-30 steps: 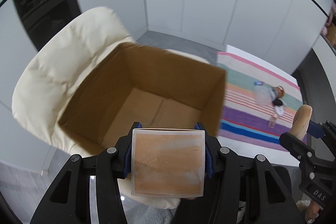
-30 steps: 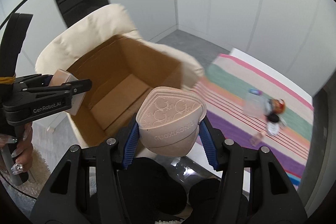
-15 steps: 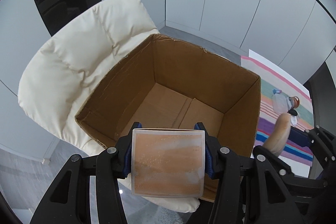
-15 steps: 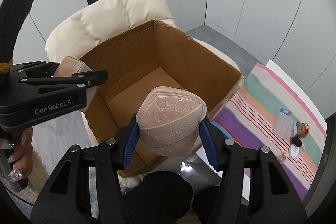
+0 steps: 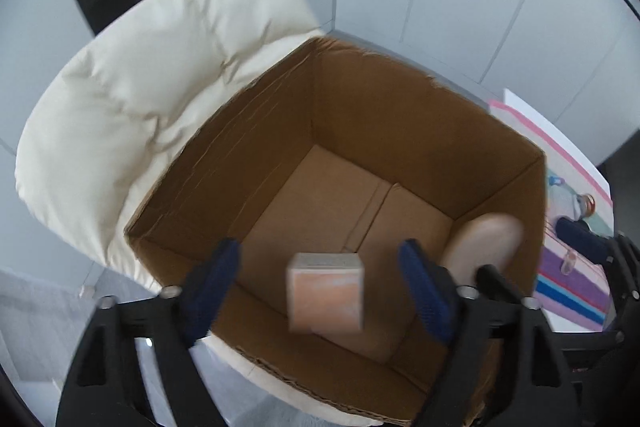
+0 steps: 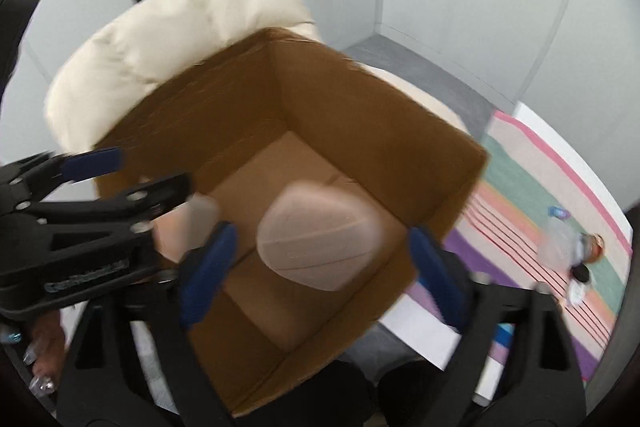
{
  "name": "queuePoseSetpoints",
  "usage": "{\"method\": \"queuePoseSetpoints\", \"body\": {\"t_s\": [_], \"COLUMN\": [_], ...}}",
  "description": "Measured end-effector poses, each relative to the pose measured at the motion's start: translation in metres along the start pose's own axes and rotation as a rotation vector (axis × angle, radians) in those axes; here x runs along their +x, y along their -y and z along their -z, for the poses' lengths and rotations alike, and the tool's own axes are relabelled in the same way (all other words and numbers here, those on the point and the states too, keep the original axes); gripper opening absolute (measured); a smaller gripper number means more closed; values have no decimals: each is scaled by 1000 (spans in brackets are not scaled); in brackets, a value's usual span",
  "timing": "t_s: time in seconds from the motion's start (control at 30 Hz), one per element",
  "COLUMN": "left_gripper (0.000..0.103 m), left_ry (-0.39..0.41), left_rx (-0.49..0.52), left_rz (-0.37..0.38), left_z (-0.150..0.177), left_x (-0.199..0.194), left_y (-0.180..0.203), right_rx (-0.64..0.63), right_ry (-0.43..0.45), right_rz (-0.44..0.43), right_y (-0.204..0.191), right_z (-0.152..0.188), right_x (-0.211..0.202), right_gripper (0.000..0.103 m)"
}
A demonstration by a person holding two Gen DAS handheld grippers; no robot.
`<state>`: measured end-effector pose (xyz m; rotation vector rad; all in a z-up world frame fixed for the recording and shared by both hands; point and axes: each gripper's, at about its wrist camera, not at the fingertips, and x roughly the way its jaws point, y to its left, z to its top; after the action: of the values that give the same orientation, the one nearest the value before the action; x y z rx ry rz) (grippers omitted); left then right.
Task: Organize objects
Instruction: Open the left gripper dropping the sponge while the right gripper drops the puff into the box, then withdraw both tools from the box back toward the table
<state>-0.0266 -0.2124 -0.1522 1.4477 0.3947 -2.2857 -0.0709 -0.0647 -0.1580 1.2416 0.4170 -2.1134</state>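
A cream armchair (image 5: 152, 99) fills the upper left, bearing the open cardboard box (image 5: 400, 115) at centre. Both jaws stand spread, gripping nothing: the left gripper (image 5: 320, 291) above a blurred pink block (image 5: 326, 293), the right gripper (image 6: 320, 263) above a beige pad (image 6: 318, 233), both inside the box mouth.

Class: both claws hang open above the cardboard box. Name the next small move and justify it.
Probably lift both claws clear. The left claw and right claw are open, and the small box and beige pad are already inside the cardboard box.
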Motion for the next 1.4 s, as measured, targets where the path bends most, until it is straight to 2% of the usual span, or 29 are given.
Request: {"method": "queuePoseSetpoints", "body": {"t_s": [0.07,0.13,0.5,0.63,0.73,0.93,1.17,1.4], "left_gripper": [88,88,88,88,88,88,88,88], "left_ry": [-4,-4,30,39,70,87,112,102], "left_rx": [-42,-60,28,33,50,38,114,102], "left_rz": [51,66,34,38,9,26,-10,17], "left_z": [0,0,5,6,11,20,47,74], "left_x": [0,-1,-8,-13,-24,-43,-62,-79], "left_y": [-7,-9,5,4,4,4,20,15], "right_rx": [11,18,37,47,57,72,86,98], "right_ry": [14,24,39,43,49,65,72,86], "right_rz": [-12,-22,2,10,11,18,21,21], "right_y": [5,9,14,16,19,25,33,35], "right_z": [0,0,6,10,14,23,44,66], "right_x": [-3,-6,-17,-23,-30,-51,-76,-100], "right_gripper": [100,100,100,100,100,100,100,100]}}
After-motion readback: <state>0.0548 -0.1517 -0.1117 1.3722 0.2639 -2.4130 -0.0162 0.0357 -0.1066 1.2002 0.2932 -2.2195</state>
